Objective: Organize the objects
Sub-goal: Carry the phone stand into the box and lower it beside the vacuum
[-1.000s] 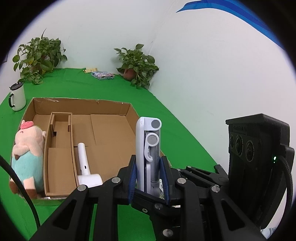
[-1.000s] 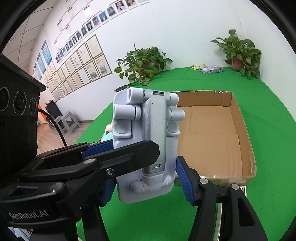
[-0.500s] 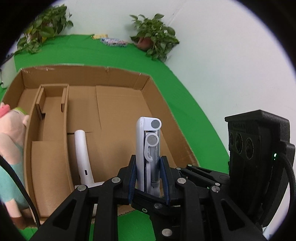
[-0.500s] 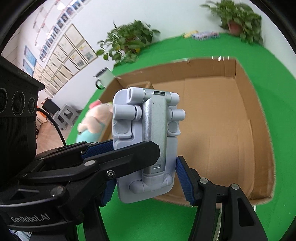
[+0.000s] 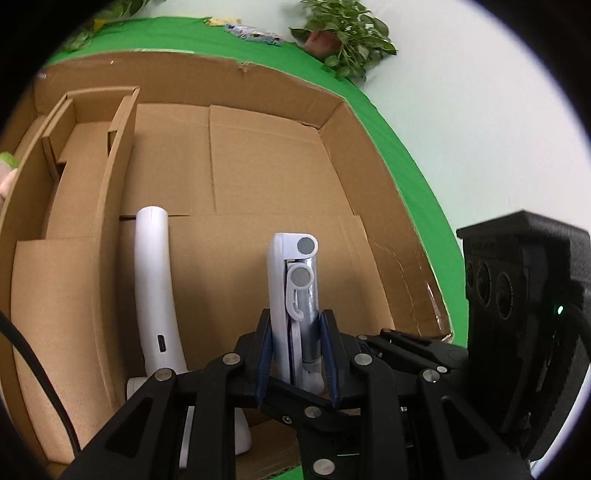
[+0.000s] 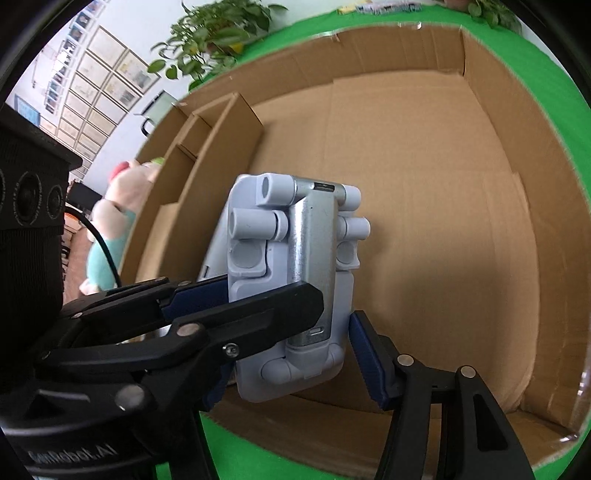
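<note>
A grey folding phone stand (image 5: 294,291) is held upright between both grippers, over the big right compartment of an open cardboard box (image 5: 258,177). My left gripper (image 5: 295,354) is shut on its thin edges. My right gripper (image 6: 295,332) is shut on its wide sides; the stand (image 6: 295,280) fills the middle of the right wrist view. A white handheld device (image 5: 155,291) lies on the box floor just left of the stand.
Cardboard dividers (image 5: 110,177) form narrow compartments on the box's left. A pink and teal plush pig (image 6: 114,225) sits outside the box's left wall. Potted plants (image 5: 343,40) and a small packet (image 5: 251,33) stand on the green cloth (image 5: 406,155) beyond the box.
Both grippers have carried the stand forward and down, from in front of the box to over its right compartment. The box now fills both views.
</note>
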